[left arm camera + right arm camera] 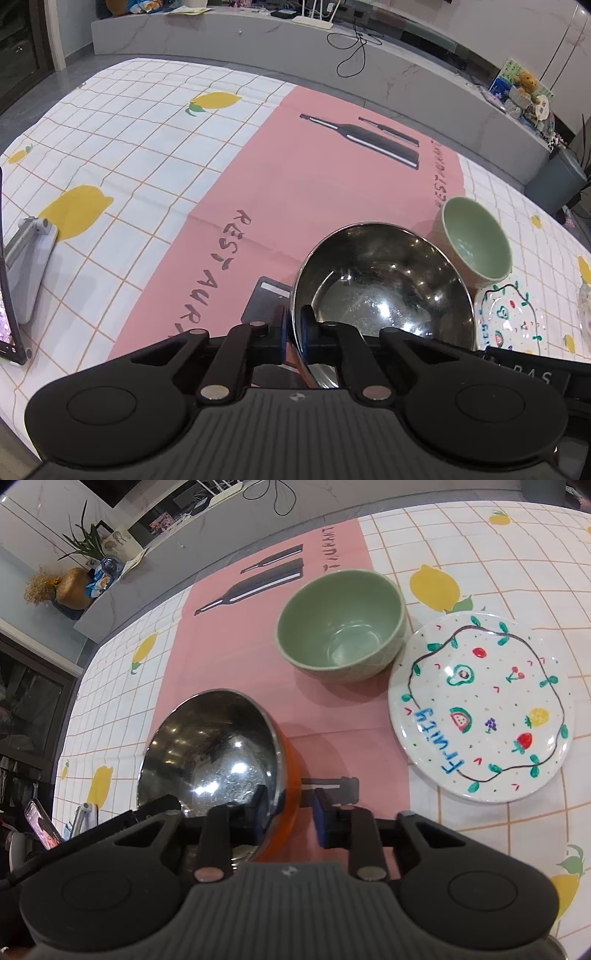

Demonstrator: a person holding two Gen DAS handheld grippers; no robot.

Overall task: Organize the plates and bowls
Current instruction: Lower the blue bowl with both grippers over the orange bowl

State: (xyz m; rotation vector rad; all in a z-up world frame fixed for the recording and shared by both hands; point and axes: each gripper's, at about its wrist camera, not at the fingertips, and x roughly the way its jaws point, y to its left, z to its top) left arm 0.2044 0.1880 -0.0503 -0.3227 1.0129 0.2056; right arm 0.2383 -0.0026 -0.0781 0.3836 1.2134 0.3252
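Observation:
A steel bowl with an orange outside [384,291] [210,753] is tilted above the pink mat. My left gripper [293,325] is shut on its near rim. My right gripper [286,814] stands open around the bowl's right rim, one finger inside and one outside. A green ceramic bowl [476,240] [341,624] stands upright on the mat behind it. A white plate with fruit drawings [513,317] [480,705] lies flat to the right of the green bowl.
The table carries a lemon-print checked cloth [122,147] with a pink mat [295,192] over it. A phone on a stand [22,266] sits at the left edge. A grey ledge [258,40] with cables runs behind the table.

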